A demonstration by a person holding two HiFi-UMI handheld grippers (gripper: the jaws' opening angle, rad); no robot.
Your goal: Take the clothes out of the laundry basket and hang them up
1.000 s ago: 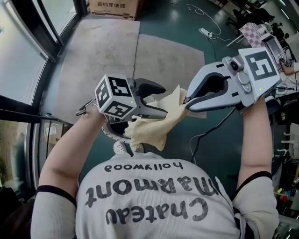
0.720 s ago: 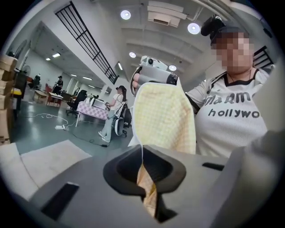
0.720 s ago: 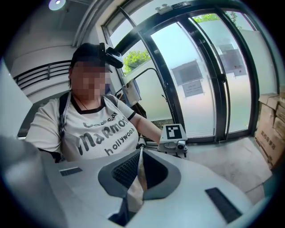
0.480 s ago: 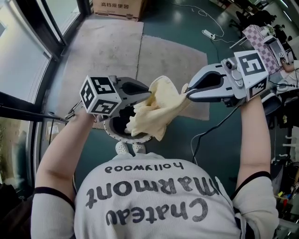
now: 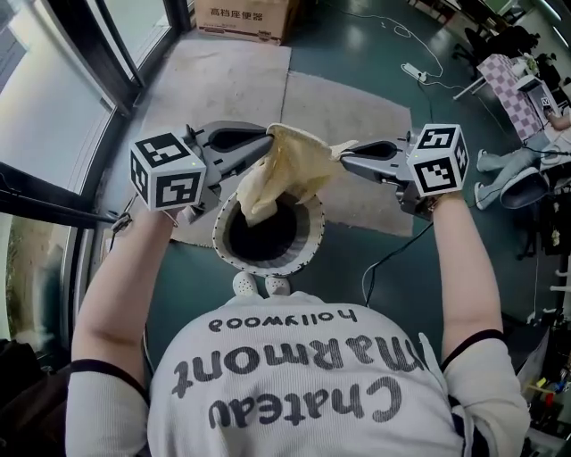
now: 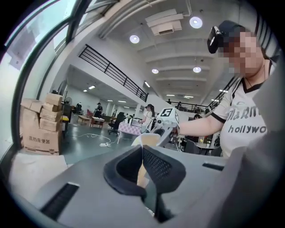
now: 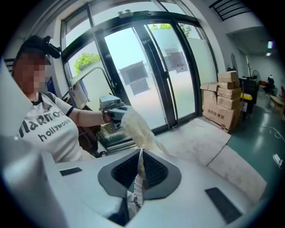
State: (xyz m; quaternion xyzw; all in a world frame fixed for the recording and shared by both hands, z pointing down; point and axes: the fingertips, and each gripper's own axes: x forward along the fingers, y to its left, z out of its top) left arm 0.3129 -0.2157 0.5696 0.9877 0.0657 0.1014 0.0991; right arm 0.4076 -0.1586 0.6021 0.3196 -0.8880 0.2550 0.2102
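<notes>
HELD OVER THE BASKET: A person stands above a round laundry basket [image 5: 308,253] w/ a pale-yellow cloth [image 5: 287,165] strung between 2 handheld grippers. The left gripper [image 5: 268,143] is clenched on the cloth's left edge, fabric sandwiched between its pads. The right gripper [image 5: 344,157] is clamped on a thin fold at the cloth's right edge, and its own view shows a sliver of cloth w/ a white tag nipped between the pads. The garment hangs in the air, out of the basket, its lower end dangling over the far-left part of the basket's mouth. No hanger or rail is in view, so hanging looks not yet begun. A grey mat [image 5: 214,80] lies on the floor beyond, w/ a cardboard box [image 5: 243,18] at the far edge.

What could go wrong, judging from here:
- The right grip is only a narrow fold. Pulling the 2 grippers farther apart could tug it free, and the cloth would swing from the left side or drop back in.
- The bunched lower end may snag the basket rim if the cloth is carried off low.
- Spread unevenly, the cloth could go onto a hanger twisted.
</notes>
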